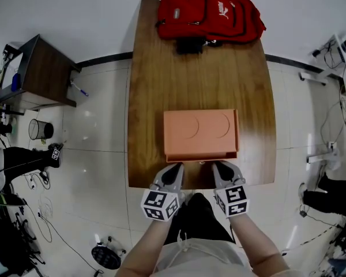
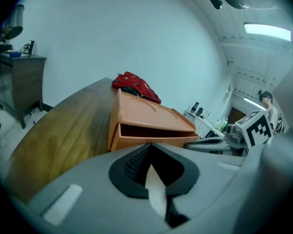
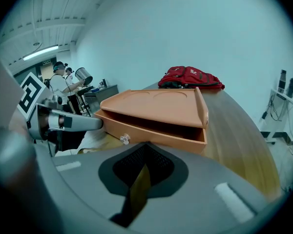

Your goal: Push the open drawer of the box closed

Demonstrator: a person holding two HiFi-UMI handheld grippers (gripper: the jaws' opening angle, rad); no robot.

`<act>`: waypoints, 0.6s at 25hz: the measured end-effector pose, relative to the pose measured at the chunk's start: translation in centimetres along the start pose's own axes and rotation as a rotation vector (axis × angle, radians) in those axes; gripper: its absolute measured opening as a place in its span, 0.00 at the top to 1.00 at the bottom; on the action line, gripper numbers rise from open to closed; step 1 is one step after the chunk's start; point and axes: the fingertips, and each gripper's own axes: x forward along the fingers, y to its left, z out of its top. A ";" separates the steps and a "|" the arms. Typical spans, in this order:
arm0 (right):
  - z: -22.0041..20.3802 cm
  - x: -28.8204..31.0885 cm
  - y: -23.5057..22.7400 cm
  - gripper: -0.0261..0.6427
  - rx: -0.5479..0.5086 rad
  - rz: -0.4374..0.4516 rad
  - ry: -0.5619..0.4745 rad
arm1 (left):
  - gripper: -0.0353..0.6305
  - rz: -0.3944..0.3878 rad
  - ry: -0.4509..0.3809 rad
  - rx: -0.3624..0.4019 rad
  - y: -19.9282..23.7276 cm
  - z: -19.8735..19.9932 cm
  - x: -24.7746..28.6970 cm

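Head view first, closest stuff: the person's forearms come up from the bottom edge, one gripper in each hand, and the marker cubes sit just over the near edge of the wooden table. The left gripper has its jaws pressed together with nothing between them, and the left gripper view shows the same thing, just a thin slit. Same deal with the right gripper: jaws together, empty, which its own view confirms. Both tips point at the front of the drawer and sit right up against it, left tip near its left end and right tip near its right end, though I honestly can't tell if they're touching. The drawer sticks out a little from the orange box, toward the person, and the right gripper view shows a dark gap above it plus a small clear knob on the front. The box sits on the near half of the table. Way at the far end lies a red backpack, well apart from the box.
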 end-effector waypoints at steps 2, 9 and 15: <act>0.4 0.4 -0.3 0.95 -0.001 0.001 -0.002 | 0.94 0.010 0.000 -0.005 0.3 0.4 0.5; 1.6 1.2 -1.0 0.95 -0.004 0.007 -0.017 | 0.94 0.021 -0.009 -0.006 0.9 1.4 1.6; 1.6 -0.3 -0.8 0.95 0.004 0.006 -0.017 | 0.94 -0.017 -0.041 -0.025 -0.5 2.5 0.3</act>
